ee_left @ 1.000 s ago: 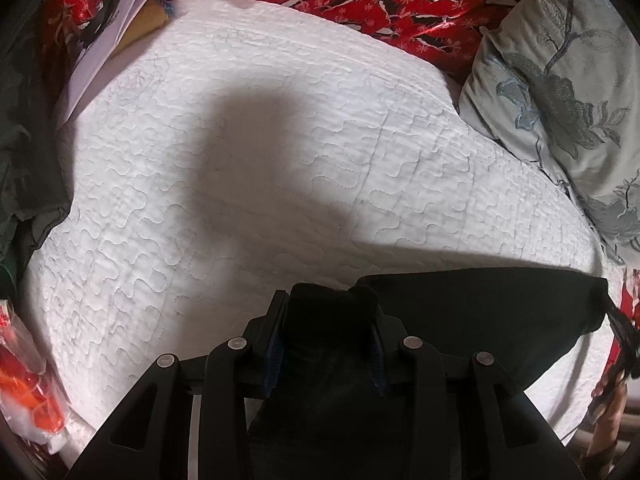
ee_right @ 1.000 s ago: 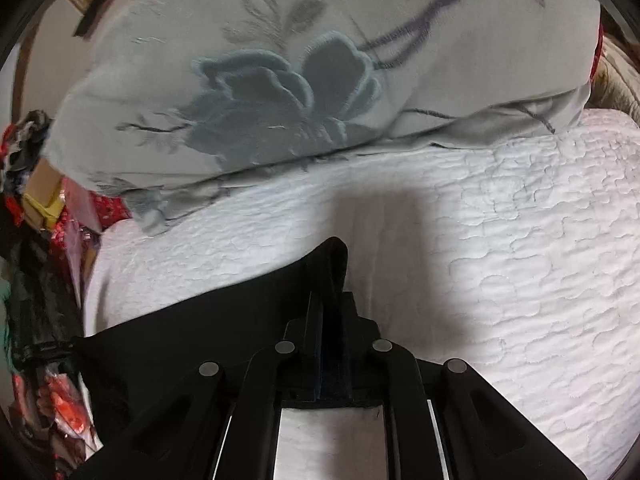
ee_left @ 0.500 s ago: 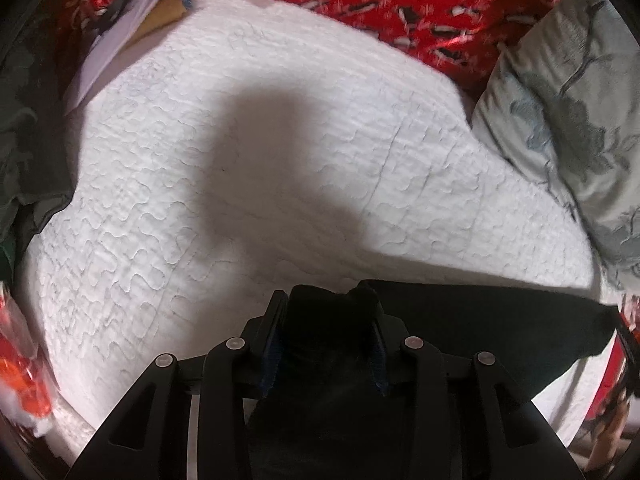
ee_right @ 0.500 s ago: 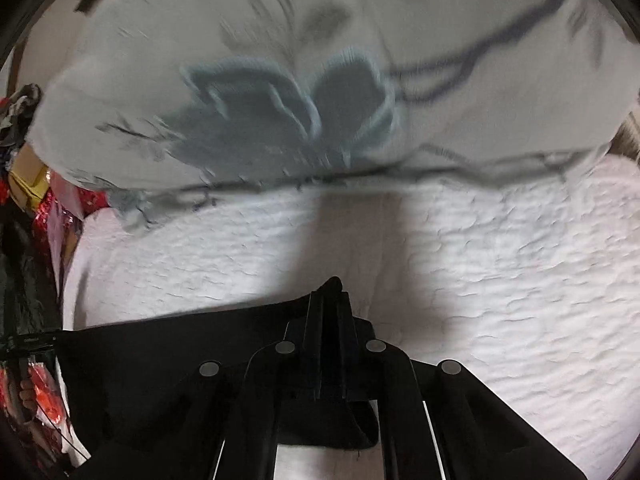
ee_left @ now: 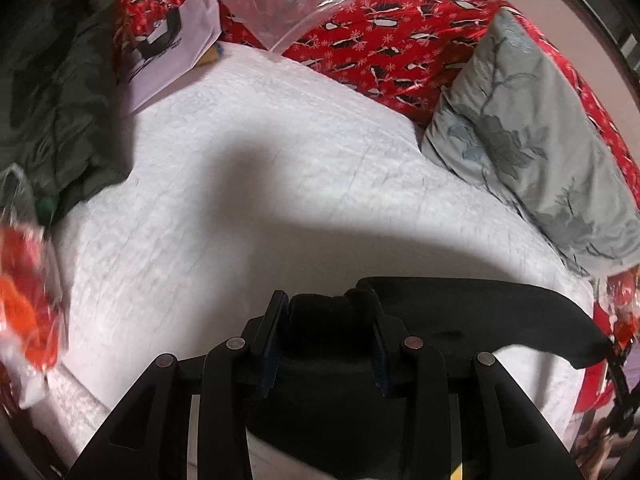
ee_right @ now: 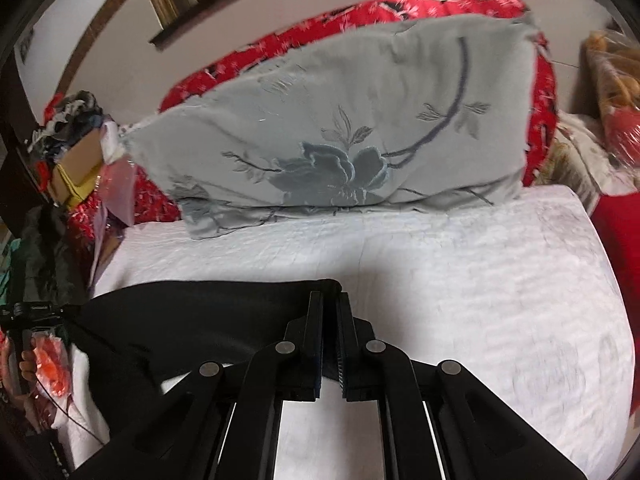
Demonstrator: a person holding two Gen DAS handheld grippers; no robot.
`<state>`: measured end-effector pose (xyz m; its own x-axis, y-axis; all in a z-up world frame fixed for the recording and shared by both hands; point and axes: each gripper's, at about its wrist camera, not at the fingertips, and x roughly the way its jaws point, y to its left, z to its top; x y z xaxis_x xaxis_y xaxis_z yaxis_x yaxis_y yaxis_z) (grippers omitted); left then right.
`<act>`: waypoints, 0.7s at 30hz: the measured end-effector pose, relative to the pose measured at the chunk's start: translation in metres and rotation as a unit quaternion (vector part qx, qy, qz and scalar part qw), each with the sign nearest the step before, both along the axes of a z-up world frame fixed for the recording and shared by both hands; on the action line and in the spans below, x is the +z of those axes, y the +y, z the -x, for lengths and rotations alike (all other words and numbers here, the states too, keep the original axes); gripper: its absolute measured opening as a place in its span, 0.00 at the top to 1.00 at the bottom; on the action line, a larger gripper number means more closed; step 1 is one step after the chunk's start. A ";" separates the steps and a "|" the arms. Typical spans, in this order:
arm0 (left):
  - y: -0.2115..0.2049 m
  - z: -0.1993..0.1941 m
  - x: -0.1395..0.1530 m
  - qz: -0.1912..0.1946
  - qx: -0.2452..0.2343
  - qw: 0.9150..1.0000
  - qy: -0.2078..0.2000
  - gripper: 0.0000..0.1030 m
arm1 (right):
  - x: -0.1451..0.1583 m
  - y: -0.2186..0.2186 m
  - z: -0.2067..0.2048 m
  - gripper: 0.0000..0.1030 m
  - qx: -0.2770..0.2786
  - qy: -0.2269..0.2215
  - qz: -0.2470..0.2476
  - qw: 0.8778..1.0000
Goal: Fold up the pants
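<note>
The black pants [ee_left: 472, 316] are held up over the white quilted bed [ee_left: 248, 184]. My left gripper [ee_left: 326, 300] is shut on a thick bunch of the black fabric at one end of the held edge. My right gripper [ee_right: 330, 294] is shut on the other end of that edge, a thin fold pinched between its fingers. In the right wrist view the pants [ee_right: 192, 320] stretch from the fingers to the left, above the quilt [ee_right: 460, 280]. The lower part of the pants hangs out of sight under both grippers.
A grey floral pillow [ee_right: 340, 140] leans against a red patterned blanket [ee_left: 384, 44] at the head of the bed. Dark green clothing [ee_left: 52, 100], papers [ee_left: 176, 40] and plastic bags [ee_left: 24, 300] lie along the left side. A cardboard box [ee_right: 76, 168] sits at the far left.
Both grippers have risen and pulled back from the bed with the pants edge still held; the pillow and quilt look smaller and farther away, and more of the room shows.
</note>
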<state>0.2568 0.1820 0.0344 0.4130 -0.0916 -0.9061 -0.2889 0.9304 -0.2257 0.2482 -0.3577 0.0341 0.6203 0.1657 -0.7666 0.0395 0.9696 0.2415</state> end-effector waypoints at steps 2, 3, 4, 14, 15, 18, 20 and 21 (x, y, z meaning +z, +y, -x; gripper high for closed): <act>0.002 0.024 -0.001 0.003 0.001 1.000 -0.003 0.65 | 0.002 0.001 0.025 0.95 -0.002 -0.005 0.003 1.000; 0.005 0.035 -0.002 0.008 0.003 1.000 -0.003 0.65 | 0.003 0.001 0.037 0.95 -0.002 -0.006 0.003 1.000; 0.006 0.041 -0.003 0.011 0.004 1.000 -0.003 0.65 | 0.001 0.001 0.052 0.95 -0.004 -0.007 0.003 1.000; 0.044 0.121 -0.070 0.080 0.042 0.995 0.050 0.64 | -0.037 -0.003 0.172 0.96 -0.017 0.017 -0.017 1.000; 0.049 0.126 -0.079 0.095 0.048 0.992 0.062 0.64 | -0.047 -0.002 0.180 0.95 -0.017 0.036 -0.008 0.999; 0.065 0.142 -0.089 0.150 0.070 0.984 0.063 0.63 | -0.061 -0.005 0.199 0.91 -0.030 0.063 0.000 0.998; 0.072 0.154 -0.078 0.158 0.074 0.984 0.042 0.61 | -0.062 -0.012 0.213 0.91 -0.048 0.061 -0.022 0.997; 0.075 0.159 -0.070 0.156 0.076 0.984 0.029 0.57 | -0.060 -0.016 0.217 0.91 -0.055 0.059 -0.031 0.996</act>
<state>0.0975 0.2570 -0.0357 0.3923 -0.3091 -0.8663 -0.4408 0.7635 -0.4720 0.0309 -0.3732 -0.0261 0.5429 0.1512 -0.8261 0.1770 0.9410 0.2885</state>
